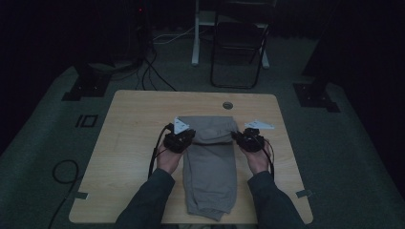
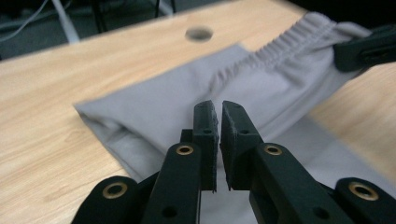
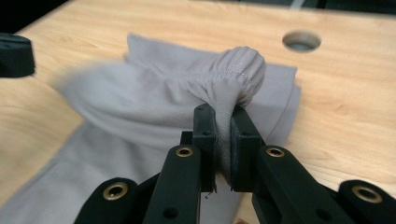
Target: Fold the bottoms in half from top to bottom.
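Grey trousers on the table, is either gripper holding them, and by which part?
Yes: the right gripper pinches the grey trousers at the elastic waistband; the left gripper clamps their opposite edge.

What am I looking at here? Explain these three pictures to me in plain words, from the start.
No machine here: a person sits at a wooden table and holds a hand tool in each hand, a pair of black tongs with a small camera on it. The dim picture is taken from above and shows both forearms coming in from the bottom. The other two pictures come from the cameras on the tools, each looking along its own jaws.

On the table lie folded grey trousers. The right tongs are shut on the bunched elastic waistband and hold it up off the table. The left tongs are shut too, over the other side of the trousers; whether they pinch cloth is hard to tell.
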Available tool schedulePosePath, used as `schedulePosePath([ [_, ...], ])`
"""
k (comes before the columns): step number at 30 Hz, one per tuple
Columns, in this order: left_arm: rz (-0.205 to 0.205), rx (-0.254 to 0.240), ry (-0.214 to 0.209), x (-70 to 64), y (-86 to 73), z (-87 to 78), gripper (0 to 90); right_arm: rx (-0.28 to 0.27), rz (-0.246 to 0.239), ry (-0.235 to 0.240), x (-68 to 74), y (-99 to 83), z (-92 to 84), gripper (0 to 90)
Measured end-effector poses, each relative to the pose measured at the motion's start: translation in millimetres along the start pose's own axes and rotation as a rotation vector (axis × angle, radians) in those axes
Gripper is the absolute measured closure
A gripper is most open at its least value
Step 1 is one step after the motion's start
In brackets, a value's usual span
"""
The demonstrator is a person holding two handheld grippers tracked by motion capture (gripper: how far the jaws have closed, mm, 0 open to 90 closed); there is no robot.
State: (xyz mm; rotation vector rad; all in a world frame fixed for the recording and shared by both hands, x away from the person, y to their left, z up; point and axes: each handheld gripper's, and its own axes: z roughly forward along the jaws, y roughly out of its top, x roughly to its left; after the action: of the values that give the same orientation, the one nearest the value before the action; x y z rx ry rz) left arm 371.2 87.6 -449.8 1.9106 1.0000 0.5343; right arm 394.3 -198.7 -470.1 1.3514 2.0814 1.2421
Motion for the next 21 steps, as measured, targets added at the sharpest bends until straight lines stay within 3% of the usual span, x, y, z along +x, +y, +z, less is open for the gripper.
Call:
schedulePosePath([
  [2, 0.018, -0.006, -0.015, -4.1, -5.5, -13.4, 86.6, -0.023, -0.024, 0.012, 6.2, -2.1, -17.3, 83.7],
  [4, 0.047, 0.038, -0.01, -8.0, -14.9, -14.6, 86.7, -0.025, -0.056, 0.013, 11.7, -7.1, -25.6, 83.7],
  [5, 0.052, 0.05, -0.008, -8.4, -18.8, -13.2, 86.2, 0.001, -0.061, 0.01, 14.0, -11.8, -26.7, 83.7],
  [10, 0.007, 0.102, -0.02, -4.1, -36.6, 3.2, 82.3, 0.058, -0.033, 0.003, 9.8, -31.5, -17.8, 84.1],
  [11, -0.015, 0.125, -0.042, -3.0, -41.9, 14.9, 78.4, 0.073, 0.0, 0.007, 5.3, -40.3, -13.3, 84.2],
  [13, -0.025, 0.134, -0.066, -3.9, -43.7, 24.0, 73.3, 0.077, 0.009, 0.012, 3.1, -44.0, -11.8, 84.3],
  [14, -0.034, 0.134, -0.099, -5.6, -43.3, 30.6, 70.0, 0.077, 0.011, 0.013, 2.6, -44.8, -11.5, 84.3],
  [16, -0.031, 0.141, -0.104, -7.2, -42.3, 34.6, 61.7, 0.077, 0.014, 0.014, 2.0, -45.2, -11.6, 84.3],
  [21, -0.009, 0.178, -0.128, -24.3, -34.1, 69.5, 47.8, 0.071, 0.016, 0.02, 1.5, -44.1, -10.8, 84.3],
])
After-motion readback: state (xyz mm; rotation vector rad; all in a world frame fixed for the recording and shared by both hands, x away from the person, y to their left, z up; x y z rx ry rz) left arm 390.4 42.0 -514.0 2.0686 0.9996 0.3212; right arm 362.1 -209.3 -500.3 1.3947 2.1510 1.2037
